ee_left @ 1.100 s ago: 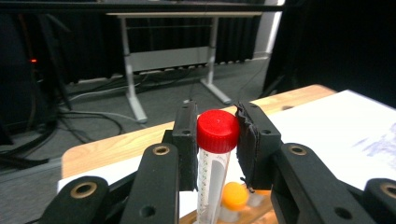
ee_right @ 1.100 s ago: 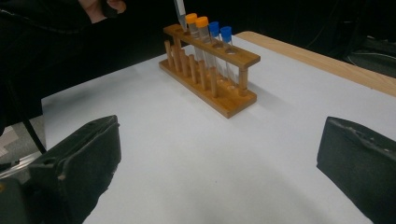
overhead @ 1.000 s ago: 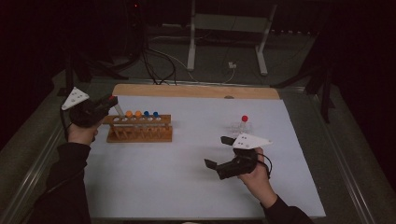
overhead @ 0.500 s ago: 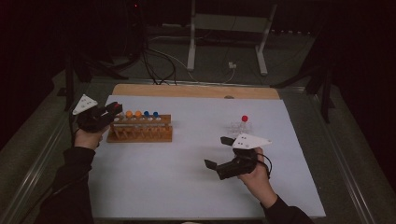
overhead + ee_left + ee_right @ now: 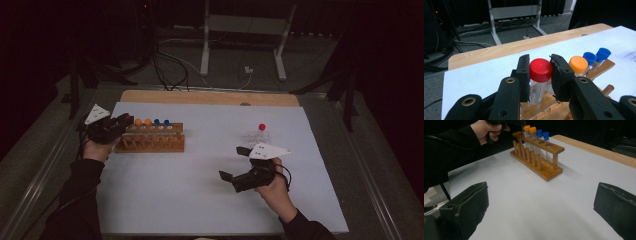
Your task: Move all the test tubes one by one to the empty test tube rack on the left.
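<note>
High view: left gripper (image 5: pixel 121 121) at the wooden rack's (image 5: pixel 152 143) left end. Left gripper view: jaws flank the red-capped clear tube (image 5: pixel 539 82) in the rack; contact unclear. Right gripper view: right gripper (image 5: pixel 541 207) gapes wide over white table (image 5: pixel 529 202)

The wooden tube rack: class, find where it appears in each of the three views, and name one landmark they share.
High view: wooden tube rack left of centre, by the left gripper.
Left gripper view: bottom right, behind the jaws.
Right gripper view: upper centre.
Shared landmark: the blue-capped tubes.
</note>
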The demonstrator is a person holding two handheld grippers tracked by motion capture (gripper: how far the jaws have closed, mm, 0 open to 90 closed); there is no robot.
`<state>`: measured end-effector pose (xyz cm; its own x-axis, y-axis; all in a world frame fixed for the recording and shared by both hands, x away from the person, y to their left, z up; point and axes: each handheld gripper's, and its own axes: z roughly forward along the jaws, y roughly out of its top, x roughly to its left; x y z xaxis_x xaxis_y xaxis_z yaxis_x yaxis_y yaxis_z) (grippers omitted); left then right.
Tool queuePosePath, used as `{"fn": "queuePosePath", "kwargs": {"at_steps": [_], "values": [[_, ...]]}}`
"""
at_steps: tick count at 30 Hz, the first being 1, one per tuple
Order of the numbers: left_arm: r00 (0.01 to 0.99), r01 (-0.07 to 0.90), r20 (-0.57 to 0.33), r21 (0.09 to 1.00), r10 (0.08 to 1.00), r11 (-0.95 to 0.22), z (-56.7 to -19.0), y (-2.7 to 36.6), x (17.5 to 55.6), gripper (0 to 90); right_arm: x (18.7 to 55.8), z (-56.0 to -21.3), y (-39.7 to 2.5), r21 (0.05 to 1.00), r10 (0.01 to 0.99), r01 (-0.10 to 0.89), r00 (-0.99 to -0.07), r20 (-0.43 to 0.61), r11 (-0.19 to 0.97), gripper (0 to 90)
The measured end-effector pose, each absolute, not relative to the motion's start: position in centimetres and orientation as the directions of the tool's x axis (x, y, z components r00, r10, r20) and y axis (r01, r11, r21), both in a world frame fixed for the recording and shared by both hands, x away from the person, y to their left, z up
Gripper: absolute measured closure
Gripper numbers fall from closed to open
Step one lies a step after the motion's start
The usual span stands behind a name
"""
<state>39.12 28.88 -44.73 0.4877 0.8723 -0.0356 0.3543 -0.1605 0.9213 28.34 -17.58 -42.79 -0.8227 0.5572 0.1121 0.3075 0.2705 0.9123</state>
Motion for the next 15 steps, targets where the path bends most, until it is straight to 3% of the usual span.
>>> {"fn": "queuePosePath", "kwargs": {"at_steps": [15], "values": [[0.485,0.369,-0.039,0.915,0.874,-0.164,-45.21,28.75,39.26,71.3,28.34,-42.74,-17.7,0.912,0.557,0.31,-0.822,0.115,0.268,0.0]]}}
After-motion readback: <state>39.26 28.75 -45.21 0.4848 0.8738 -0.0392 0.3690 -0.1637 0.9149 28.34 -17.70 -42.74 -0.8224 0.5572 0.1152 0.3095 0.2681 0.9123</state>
